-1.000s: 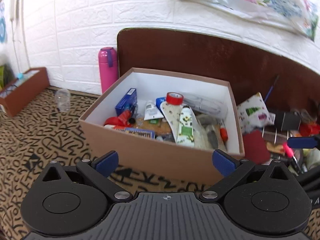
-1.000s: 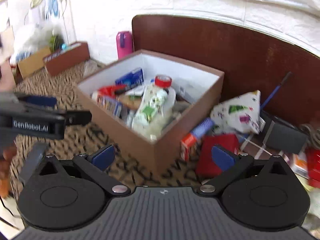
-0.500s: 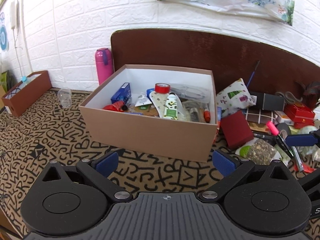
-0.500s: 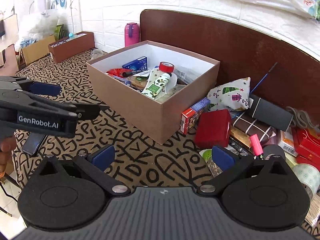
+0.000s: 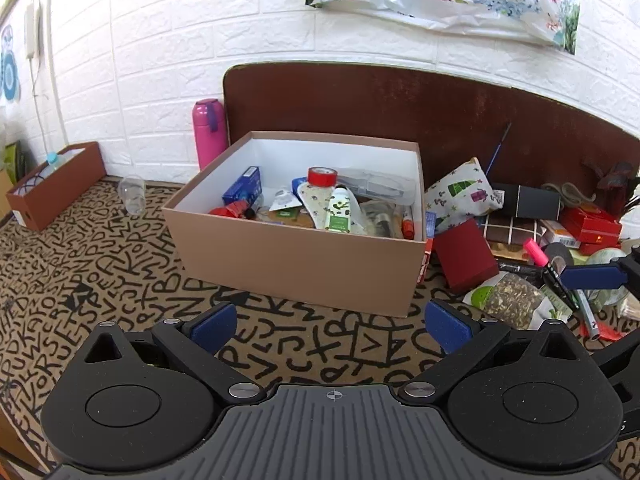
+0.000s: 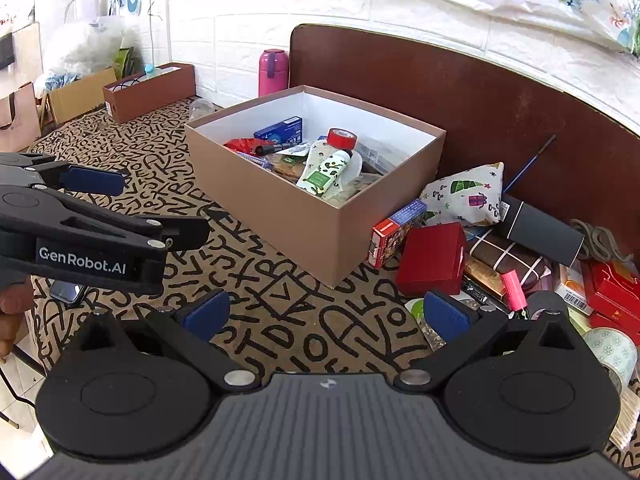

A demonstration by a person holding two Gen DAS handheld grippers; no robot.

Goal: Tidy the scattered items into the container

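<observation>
Far left by the wall: a long brown tray box (image 5: 60,184) w/ a bottle in it, then a clear plastic cup (image 5: 132,196) on its side on the letter-print mat (image 5: 100,264). A pink flask (image 5: 209,132) stands upright against the white brick wall, just left of the dark headboard (image 5: 400,108). L gripper (image 5: 334,320) hovers low over the mat, near side of the box, jaws released wide apart, nothing between them; in the right wrist view it shows side-on at far left (image 6: 120,216). Centre: the open cardboard box (image 5: 296,264) sits on the mat, already part full w/ a blue carton (image 5: 242,188), a red tape roll (image 5: 322,176) and a green-white tube (image 5: 340,212) on top of the pile. R gripper (image 6: 326,316) also hangs over the mat, near the box's right corner, jaws released and holding nothing. Right of the box, still scattered on the mat: a small red-blue carton (image 6: 394,228) touching the box wall, a printed cushion (image 6: 466,196), a red case (image 6: 434,258) just beside the carton, a black cylinder (image 6: 540,228), a pink highlighter (image 6: 514,288), a dried-mix pouch (image 5: 508,300), red boxes (image 6: 612,292) at far right and a patterned tape roll (image 6: 612,352) nearest the R edge.
</observation>
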